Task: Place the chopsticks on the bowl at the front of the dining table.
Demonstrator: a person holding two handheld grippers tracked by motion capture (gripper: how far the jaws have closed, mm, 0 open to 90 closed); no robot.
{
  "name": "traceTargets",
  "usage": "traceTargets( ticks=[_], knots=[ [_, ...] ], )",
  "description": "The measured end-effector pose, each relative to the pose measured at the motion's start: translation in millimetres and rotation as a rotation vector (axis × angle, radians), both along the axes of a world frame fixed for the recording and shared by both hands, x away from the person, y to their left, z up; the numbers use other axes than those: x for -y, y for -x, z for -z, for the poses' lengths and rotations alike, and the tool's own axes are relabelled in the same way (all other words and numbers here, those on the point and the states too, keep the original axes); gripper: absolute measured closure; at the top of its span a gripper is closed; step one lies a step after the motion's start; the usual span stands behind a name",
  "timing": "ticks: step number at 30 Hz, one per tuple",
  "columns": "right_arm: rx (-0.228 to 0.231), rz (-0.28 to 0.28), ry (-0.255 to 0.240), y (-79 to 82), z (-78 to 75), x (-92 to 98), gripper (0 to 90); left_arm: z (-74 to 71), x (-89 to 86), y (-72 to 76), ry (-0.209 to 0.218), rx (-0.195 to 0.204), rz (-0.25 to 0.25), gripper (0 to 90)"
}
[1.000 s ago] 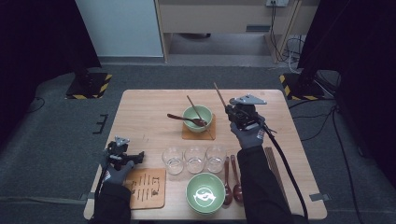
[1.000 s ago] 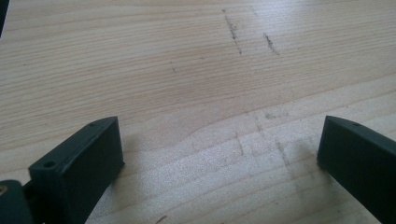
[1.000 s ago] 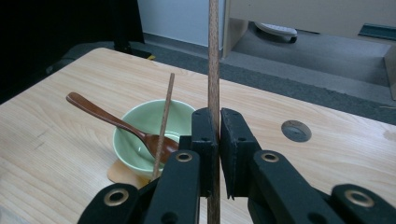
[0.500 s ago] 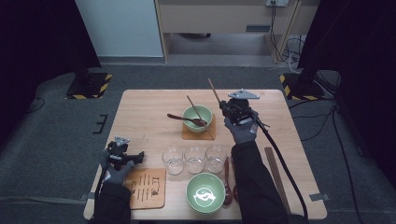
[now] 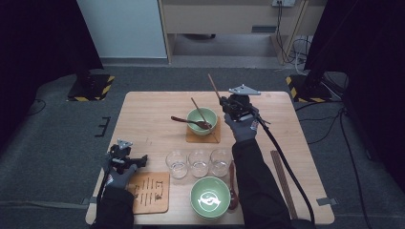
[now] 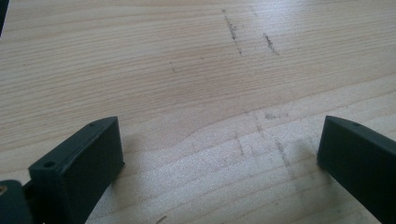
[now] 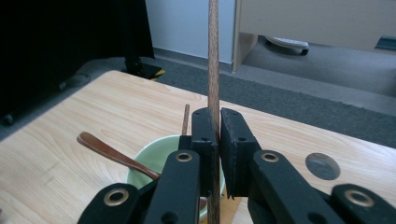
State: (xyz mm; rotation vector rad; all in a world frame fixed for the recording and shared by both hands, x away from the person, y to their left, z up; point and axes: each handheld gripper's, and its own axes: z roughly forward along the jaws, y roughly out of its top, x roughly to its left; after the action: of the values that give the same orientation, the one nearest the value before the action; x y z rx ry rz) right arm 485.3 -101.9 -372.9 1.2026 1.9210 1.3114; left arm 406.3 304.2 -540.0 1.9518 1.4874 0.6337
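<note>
A chopstick (image 7: 214,56) is clamped upright between the jaws of the right hand-held gripper (image 7: 218,135), above a green bowl (image 7: 154,158) in which a spoon (image 7: 112,153) is propped, on the tabletop (image 7: 70,126).

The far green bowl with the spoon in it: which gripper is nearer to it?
Right. The right gripper, clamping a chopstick, is beside the far green bowl; the left gripper is near the table's front-left corner.

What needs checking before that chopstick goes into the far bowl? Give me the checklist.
1. Right gripper clamped on the chopstick: ok.
2. Chopstick upright between the jaws: ok.
3. Far green bowl has room: cannot tell; a spoon and a stick already lean in it.
4. Bowl seated on its coaster: ok.
5. Left gripper open, apart from the glasses: ok.
</note>
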Motion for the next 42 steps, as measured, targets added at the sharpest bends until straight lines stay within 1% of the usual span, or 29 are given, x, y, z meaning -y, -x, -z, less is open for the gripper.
traceTargets(
  ticks=[1,4,9,10,12,13,15,17,21,23,25,29,31,34,40,42],
  knots=[
    [-0.003,0.003,-0.009,-1.6,0.8,0.3,84.8,0.0,0.0,0.0,0.0,0.0,0.0,0.0],
    [-0.005,0.009,-0.009,-4.3,3.4,0.1,84.8,0.0,0.0,-0.1,0.0,0.0,0.001,0.0],
    [-0.002,0.012,-0.024,-8.7,5.3,0.1,84.8,0.0,0.0,-0.1,0.0,0.0,0.001,0.0],
    [-0.002,0.013,-0.018,-9.7,5.3,-0.3,84.8,0.0,0.0,0.0,-0.001,0.0,0.001,0.0],
    [0.003,0.019,0.012,-12.3,4.7,-2.7,84.8,0.0,0.0,-0.1,0.0,0.0,0.0,0.0],
    [0.004,0.018,0.014,-13.7,4.4,-3.6,84.8,0.0,0.0,-0.1,0.0,0.0,0.001,0.0],
    [0.003,0.02,0.014,-16.9,3.8,-5.6,84.8,0.0,0.0,-0.1,0.0,0.0,0.0,0.0],
    [-0.002,0.021,0.001,-20.3,3.8,-6.3,84.8,0.0,0.0,-0.1,0.0,0.0,0.0,0.0],
    [-0.006,0.021,0.011,-25.9,3.2,-10.8,84.8,0.0,0.0,-0.1,0.0,0.0,0.001,0.0],
    [0.003,0.018,0.013,-27.6,1.1,-13.8,84.8,0.0,0.0,-0.1,0.0,0.0,0.001,0.0],
    [0.003,0.014,0.006,-29.7,-1.1,-16.5,84.8,0.0,0.0,-0.1,0.0,0.0,0.001,0.0],
    [0.006,0.012,0.008,-32.7,-3.1,-22.3,84.8,0.0,0.0,-0.1,0.0,0.0,0.001,0.0],
    [0.003,0.008,-0.005,-34.3,-2.4,-24.2,84.8,0.0,0.0,-0.1,0.0,0.0,0.001,0.0],
    [-0.006,0.004,-0.011,-37.3,2.0,-27.7,84.8,0.0,0.0,-0.1,0.0,0.0,0.001,0.0],
    [-0.035,-0.01,0.002,-44.2,17.8,-35.5,84.8,0.0,0.0,-0.2,0.0,0.0,0.001,0.0],
    [-0.046,-0.014,0.014,-46.5,23.5,-38.2,84.8,0.0,0.0,-0.2,0.0,0.0,0.001,0.0]
  ],
)
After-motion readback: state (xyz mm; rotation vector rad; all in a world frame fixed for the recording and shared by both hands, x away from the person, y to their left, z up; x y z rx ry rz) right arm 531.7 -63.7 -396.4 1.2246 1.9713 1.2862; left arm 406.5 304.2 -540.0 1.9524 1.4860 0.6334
